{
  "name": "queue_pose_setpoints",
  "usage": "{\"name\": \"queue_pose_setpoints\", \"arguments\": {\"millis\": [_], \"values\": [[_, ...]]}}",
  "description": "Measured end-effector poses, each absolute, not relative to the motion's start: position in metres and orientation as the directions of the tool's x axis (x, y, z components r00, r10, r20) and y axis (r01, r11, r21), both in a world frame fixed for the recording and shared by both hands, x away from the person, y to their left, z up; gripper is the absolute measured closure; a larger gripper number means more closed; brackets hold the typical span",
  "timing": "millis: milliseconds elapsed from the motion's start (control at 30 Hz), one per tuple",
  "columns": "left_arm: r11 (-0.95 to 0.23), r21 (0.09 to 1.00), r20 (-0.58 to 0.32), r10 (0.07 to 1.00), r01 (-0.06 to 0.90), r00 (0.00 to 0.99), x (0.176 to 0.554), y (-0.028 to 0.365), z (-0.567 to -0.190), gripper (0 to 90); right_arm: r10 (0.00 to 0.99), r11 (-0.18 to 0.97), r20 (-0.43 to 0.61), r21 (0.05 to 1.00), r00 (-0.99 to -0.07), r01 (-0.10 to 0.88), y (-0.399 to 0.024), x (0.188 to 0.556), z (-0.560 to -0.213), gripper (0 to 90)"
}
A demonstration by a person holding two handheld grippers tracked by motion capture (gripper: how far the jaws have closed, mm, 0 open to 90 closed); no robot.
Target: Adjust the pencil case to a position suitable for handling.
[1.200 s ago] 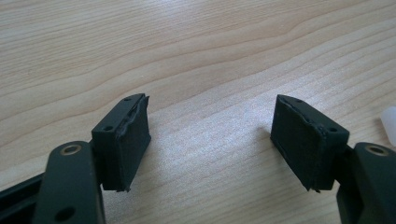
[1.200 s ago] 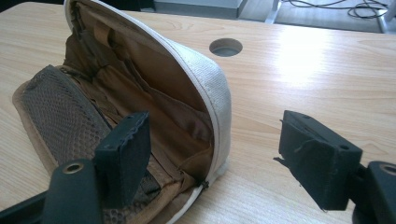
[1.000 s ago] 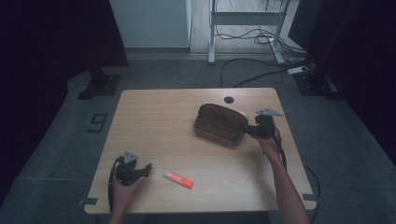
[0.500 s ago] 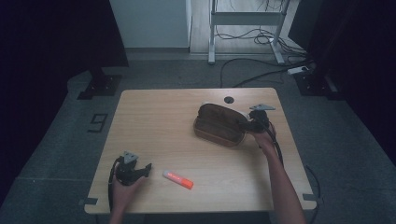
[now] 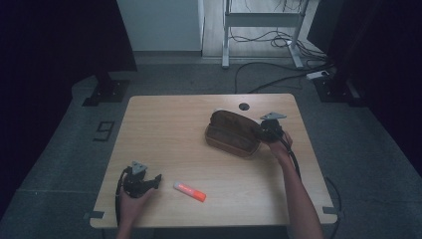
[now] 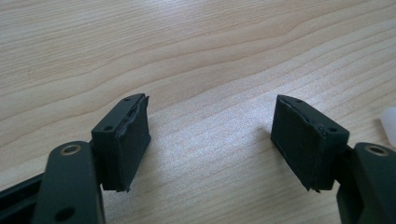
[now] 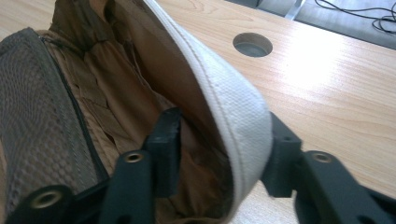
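Brown pouch lying open on the right side of the wooden table, its pale edge pinched by the just-closed right gripper. Left gripper spread wide near the front left corner, nothing inside, orange marker just beside.

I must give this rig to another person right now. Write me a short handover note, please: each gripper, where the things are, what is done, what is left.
Right gripper: jaws have just been closing on the pale wall of the open brown pouch, one jaw inside, one outside; it looks gripped.
Left gripper: open, nothing between the jaws, over bare wood at the near left of the table.
Orange-and-white marker: lying flat on the table, just to the right of the left gripper, apart from it.
Done: pouch is open and held at its right end.
Left, probably: pick up the marker with the left gripper and put it in the pouch.
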State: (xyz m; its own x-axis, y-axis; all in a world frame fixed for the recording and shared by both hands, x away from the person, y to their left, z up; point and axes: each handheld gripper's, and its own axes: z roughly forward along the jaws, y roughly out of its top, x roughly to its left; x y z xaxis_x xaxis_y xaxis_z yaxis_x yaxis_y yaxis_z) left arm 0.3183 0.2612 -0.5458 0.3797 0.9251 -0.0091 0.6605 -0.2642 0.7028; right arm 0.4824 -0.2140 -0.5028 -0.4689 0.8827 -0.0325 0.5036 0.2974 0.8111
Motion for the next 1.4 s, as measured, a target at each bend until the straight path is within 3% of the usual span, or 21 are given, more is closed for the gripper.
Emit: {"name": "queue_pose_setpoints", "arguments": {"millis": [133, 567, 1400], "values": [[-0.264, 0.703, -0.009, 0.925, 0.66, 0.38, 0.318, 0.261, -0.546, 27.5, 0.88, 0.298, -0.035, 0.817, -0.474, 0.493, -0.218, 0.482, -0.503, 64.9], [-0.264, 0.703, -0.009, 0.925, 0.66, 0.38, 0.318, 0.261, -0.546, 27.6, 0.869, 0.282, -0.013, 0.834, -0.495, 0.475, -0.222, 0.482, -0.507, 78.8], [-0.265, 0.702, -0.009, 0.925, 0.661, 0.38, 0.318, 0.261, -0.546, 27.6, 0.834, 0.129, 0.117, 0.909, -0.539, 0.397, -0.244, 0.462, -0.485, 80.5]]}}
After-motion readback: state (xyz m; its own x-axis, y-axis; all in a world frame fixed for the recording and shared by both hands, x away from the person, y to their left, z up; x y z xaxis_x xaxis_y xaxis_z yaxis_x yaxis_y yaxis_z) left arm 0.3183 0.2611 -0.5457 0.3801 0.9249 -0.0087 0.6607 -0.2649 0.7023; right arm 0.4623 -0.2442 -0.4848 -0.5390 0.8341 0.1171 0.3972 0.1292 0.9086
